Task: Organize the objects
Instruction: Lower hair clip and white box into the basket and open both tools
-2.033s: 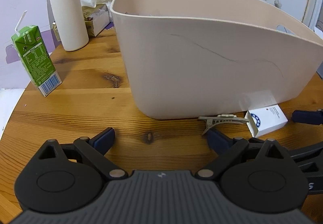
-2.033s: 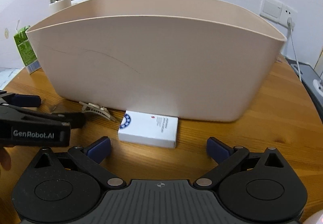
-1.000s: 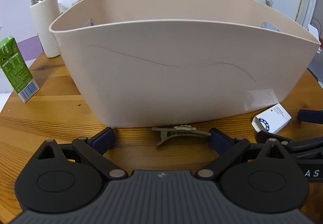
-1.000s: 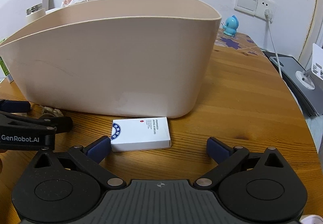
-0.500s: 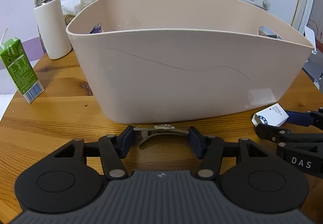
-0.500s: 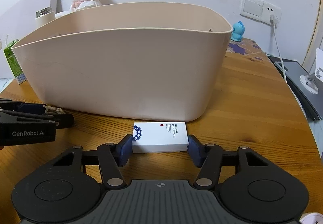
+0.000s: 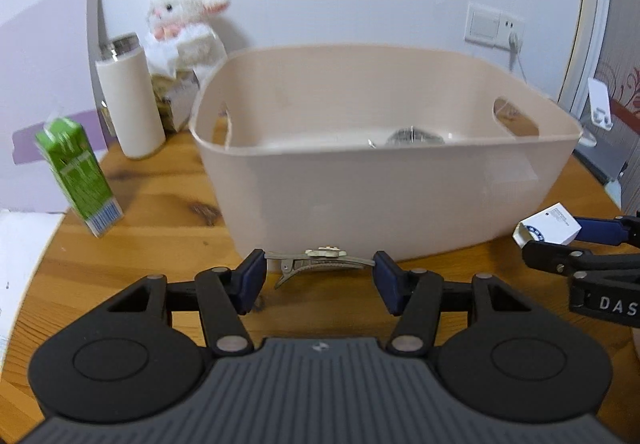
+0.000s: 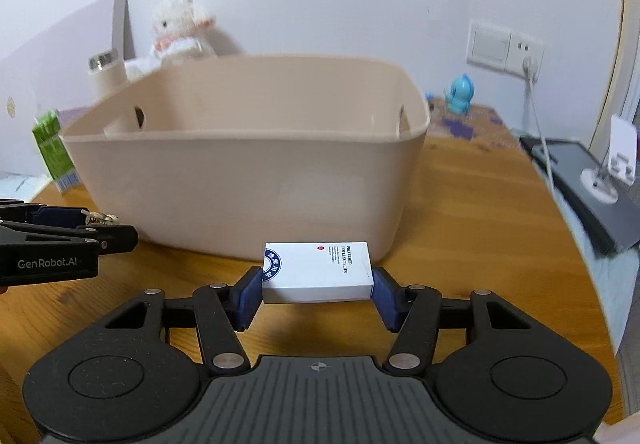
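Note:
My left gripper [image 7: 320, 276] is shut on a metal hair clip [image 7: 318, 264], held lengthwise between the blue pads, lifted in front of the beige plastic bin [image 7: 384, 204]. My right gripper [image 8: 318, 292] is shut on a small white box [image 8: 318, 270] with a blue round logo, also lifted in front of the bin [image 8: 248, 180]. The box and right gripper show at the right in the left wrist view [image 7: 548, 230]. The left gripper shows at the left in the right wrist view [image 8: 100, 228]. A silvery object [image 7: 414, 135] lies inside the bin.
On the round wooden table [image 7: 152, 228] stand a green juice carton [image 7: 78, 186], a white bottle [image 7: 130, 110] and a plush lamb [image 7: 180, 24] on a tissue box. A blue figurine [image 8: 460, 94], a wall socket with cable and a dark device [image 8: 588, 184] are at the right.
Both grippers closed on their objects, the left on the hair clip and the right on the white box, then lifted them off the table; the bin's inside now shows.

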